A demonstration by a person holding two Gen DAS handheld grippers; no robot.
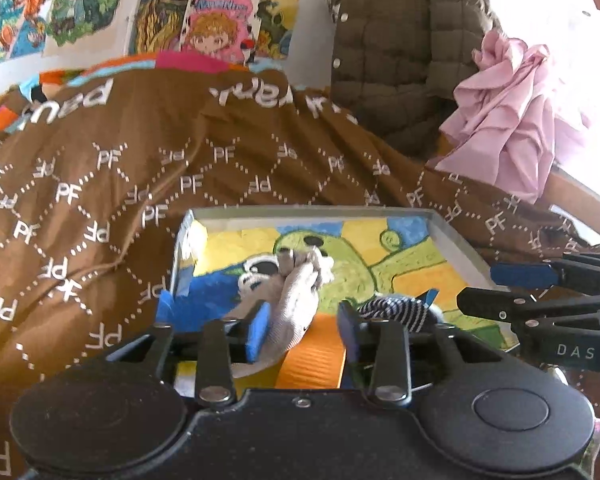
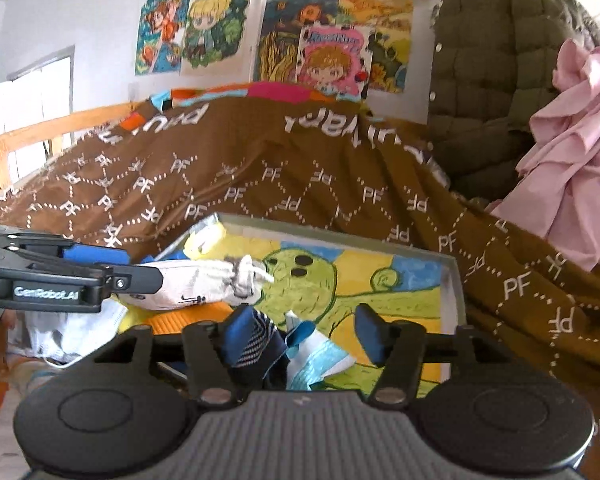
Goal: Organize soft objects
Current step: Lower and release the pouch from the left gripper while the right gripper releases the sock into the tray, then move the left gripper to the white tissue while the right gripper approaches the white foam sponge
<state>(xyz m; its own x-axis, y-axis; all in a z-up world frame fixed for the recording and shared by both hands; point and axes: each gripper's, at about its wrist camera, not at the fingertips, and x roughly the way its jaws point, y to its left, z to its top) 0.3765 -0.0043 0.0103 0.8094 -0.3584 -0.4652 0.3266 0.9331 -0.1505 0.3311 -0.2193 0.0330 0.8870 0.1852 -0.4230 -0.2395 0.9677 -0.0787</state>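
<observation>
A shallow tray (image 1: 311,213) with a painted green-and-yellow bottom rests on a brown blanket. A grey-white sock (image 1: 300,288) lies in it between the fingers of my left gripper (image 1: 303,322). It leans on the left pad while the right pad stands apart, so the gripper is open. A navy striped sock (image 2: 260,344) lies by the left finger of my right gripper (image 2: 305,330), which is open over the tray (image 2: 453,288). The same grey-white sock (image 2: 196,284) shows in the right wrist view beside the left gripper (image 2: 128,268). The striped sock (image 1: 395,312) and right gripper (image 1: 493,288) also appear in the left wrist view.
An orange cloth (image 1: 311,360) and a light blue-white cloth (image 2: 319,360) lie in the tray's near part. The brown PF-patterned blanket (image 1: 140,168) covers the bed. An olive quilted jacket (image 1: 399,60) and pink fabric (image 1: 511,120) are at the back right. Posters (image 2: 319,60) hang on the wall.
</observation>
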